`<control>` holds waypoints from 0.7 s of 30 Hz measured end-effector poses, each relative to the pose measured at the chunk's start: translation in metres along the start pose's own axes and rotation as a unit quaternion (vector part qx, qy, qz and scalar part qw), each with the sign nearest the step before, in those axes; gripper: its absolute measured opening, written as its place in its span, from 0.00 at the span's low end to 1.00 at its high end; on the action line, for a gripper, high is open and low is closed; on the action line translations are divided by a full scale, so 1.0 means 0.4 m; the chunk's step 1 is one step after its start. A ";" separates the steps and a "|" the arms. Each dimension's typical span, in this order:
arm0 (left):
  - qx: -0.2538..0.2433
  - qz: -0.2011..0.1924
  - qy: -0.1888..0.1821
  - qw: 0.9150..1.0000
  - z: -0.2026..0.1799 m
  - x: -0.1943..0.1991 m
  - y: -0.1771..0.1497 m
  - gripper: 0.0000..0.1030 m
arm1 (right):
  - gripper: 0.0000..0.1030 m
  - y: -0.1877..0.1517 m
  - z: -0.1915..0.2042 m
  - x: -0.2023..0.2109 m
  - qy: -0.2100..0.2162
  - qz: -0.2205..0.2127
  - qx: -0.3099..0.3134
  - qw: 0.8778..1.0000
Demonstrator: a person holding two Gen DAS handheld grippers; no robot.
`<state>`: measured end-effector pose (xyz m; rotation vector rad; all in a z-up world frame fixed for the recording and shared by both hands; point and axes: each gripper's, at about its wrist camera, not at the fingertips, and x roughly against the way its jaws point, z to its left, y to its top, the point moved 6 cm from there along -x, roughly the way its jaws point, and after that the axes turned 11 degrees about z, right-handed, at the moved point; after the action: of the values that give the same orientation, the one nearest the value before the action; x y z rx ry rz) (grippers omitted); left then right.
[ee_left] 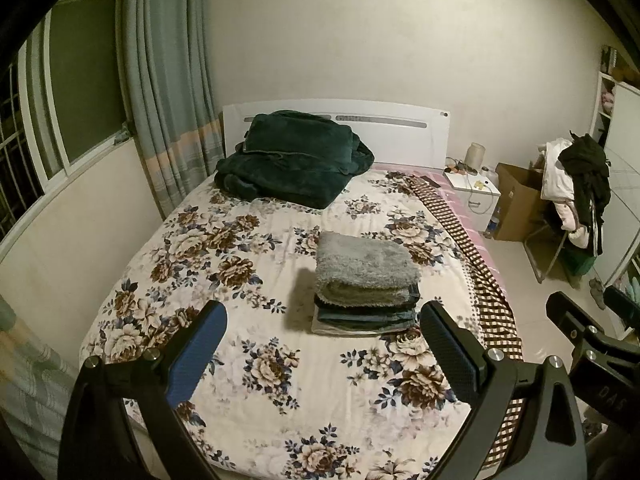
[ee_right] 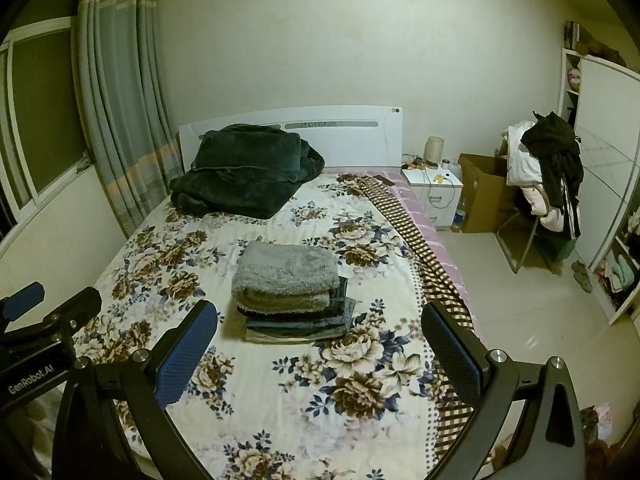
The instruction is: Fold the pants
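Note:
A stack of folded clothes (ee_left: 366,286) lies in the middle of the floral bedspread (ee_left: 248,364): fluffy grey pants on top, darker folded pieces beneath. It also shows in the right wrist view (ee_right: 290,290). My left gripper (ee_left: 322,352) is open and empty, held above the bed's near end, short of the stack. My right gripper (ee_right: 320,354) is open and empty too, at about the same distance. The right gripper shows at the right edge of the left wrist view (ee_left: 580,332), and the left gripper at the left edge of the right wrist view (ee_right: 44,312).
A dark green blanket (ee_left: 292,156) is bundled at the white headboard (ee_left: 384,128). A checked cloth (ee_left: 476,256) runs along the bed's right edge. A nightstand (ee_left: 476,192), cardboard box (ee_left: 516,204) and a clothes-laden chair (ee_left: 576,188) stand on the right. Curtains (ee_left: 168,92) hang left.

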<state>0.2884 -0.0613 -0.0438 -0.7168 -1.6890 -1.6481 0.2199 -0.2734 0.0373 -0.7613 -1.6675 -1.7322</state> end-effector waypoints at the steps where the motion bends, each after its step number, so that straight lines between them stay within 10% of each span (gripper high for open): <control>1: 0.000 -0.001 0.000 1.000 0.005 0.000 -0.001 0.96 | 1.00 -0.001 0.000 -0.001 0.000 0.000 0.000 1.000; 21: 0.005 -0.001 0.005 1.000 0.007 -0.002 -0.024 0.99 | 1.00 -0.014 -0.010 -0.019 0.004 0.002 -0.006 1.000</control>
<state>0.2812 -0.0589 -0.0504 -0.7008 -1.6905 -1.6413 0.2208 -0.2768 0.0277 -0.7615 -1.6494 -1.7417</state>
